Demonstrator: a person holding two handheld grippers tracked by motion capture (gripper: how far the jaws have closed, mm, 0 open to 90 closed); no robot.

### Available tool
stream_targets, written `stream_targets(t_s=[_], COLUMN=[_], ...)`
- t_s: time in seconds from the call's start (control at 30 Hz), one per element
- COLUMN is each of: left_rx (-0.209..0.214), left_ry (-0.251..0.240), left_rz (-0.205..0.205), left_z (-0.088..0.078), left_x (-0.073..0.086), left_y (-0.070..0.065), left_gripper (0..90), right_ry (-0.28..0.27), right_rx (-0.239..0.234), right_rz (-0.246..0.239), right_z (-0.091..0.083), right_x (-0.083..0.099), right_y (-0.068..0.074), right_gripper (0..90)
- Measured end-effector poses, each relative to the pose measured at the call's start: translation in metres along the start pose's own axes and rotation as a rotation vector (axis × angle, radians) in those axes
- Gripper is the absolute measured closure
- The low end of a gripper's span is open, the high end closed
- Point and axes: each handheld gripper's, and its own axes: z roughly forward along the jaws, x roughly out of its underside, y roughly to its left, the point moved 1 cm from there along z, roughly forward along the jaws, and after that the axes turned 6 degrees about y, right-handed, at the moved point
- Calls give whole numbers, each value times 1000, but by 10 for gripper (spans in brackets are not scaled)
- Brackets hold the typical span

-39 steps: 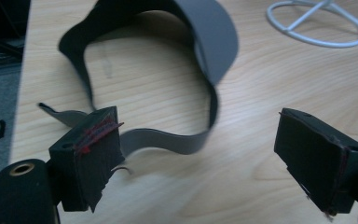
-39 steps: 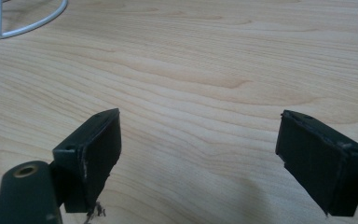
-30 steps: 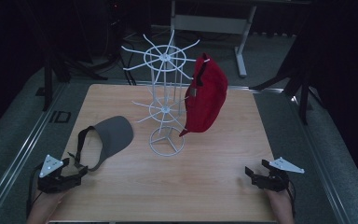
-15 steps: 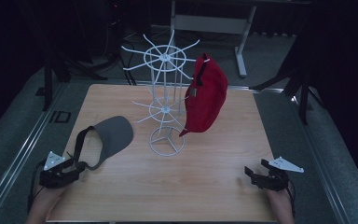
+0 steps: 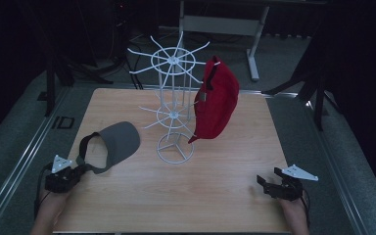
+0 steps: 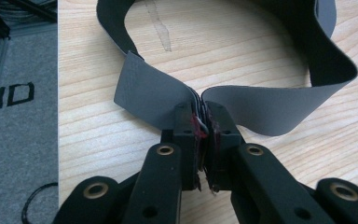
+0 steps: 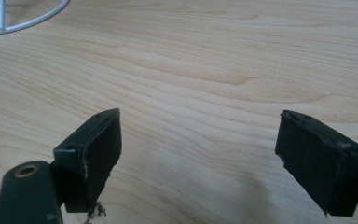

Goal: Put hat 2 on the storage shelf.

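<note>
At the near left corner of the wooden table (image 5: 142, 196), the left gripper (image 5: 81, 170) has just been closing its jaws, and in the left gripper view they now pinch the grey strap (image 6: 168, 100) of the grey visor (image 5: 113, 143) between the pads. The folded band is pressed flat there, and the rest of it loops away from the jaws over the wood.

The visor lies on the table just ahead of this gripper, and its brim points up and to the right, toward the white wire hat stand (image 5: 174, 105) in the middle. Its long axis runs therefore from the gripper diagonally to the foot ring of the stand. A red cap (image 5: 218, 100) already hangs on one arm at the right side of the stand, while the arms on the left side are free.

The right gripper (image 5: 267, 183) rests at the near right corner, well apart from the visor, with its jaws wide over bare wood and nothing between them. The left hand is clearly the nearer one, so I judge that lifting the visor toward a free arm of the stand belongs to it.
</note>
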Motion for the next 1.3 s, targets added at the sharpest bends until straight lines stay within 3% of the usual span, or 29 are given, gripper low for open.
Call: stream_targets(t_s=[0.47, 0.57, 0.83, 1.03, 1.07, 1.17, 1.3], left_rx=[17, 11, 28, 69, 97, 119, 121], left_ry=[-173, -232, -311, -372, -384, -417, -438], left_rz=[30, 53, 105, 121, 126, 145, 161], left_z=[-28, -38, -49, -56, -57, -62, -68], left_x=[-18, -28, -50, -62, -65, -70, -77], left_y=[-9, -14, -28, -34, -34, -36, -37], left_gripper=[865, 865, 866, 866, 866, 866, 866], right_ry=[-6, -9, -16, -32, -31, -30, -28], right_rx=[-4, -8, -9, -19, -21, -23, -22], right_rz=[4, 8, 17, 15, 16, 14, 14], right_z=[-1, -2, -3, -5, -4, -4, -4], right_x=[0, 0, 1, 0, 0, 0, 0], right_y=[-1, -1, -1, -1, -1, -1, -2], right_gripper=[143, 143, 143, 143, 143, 143, 143])
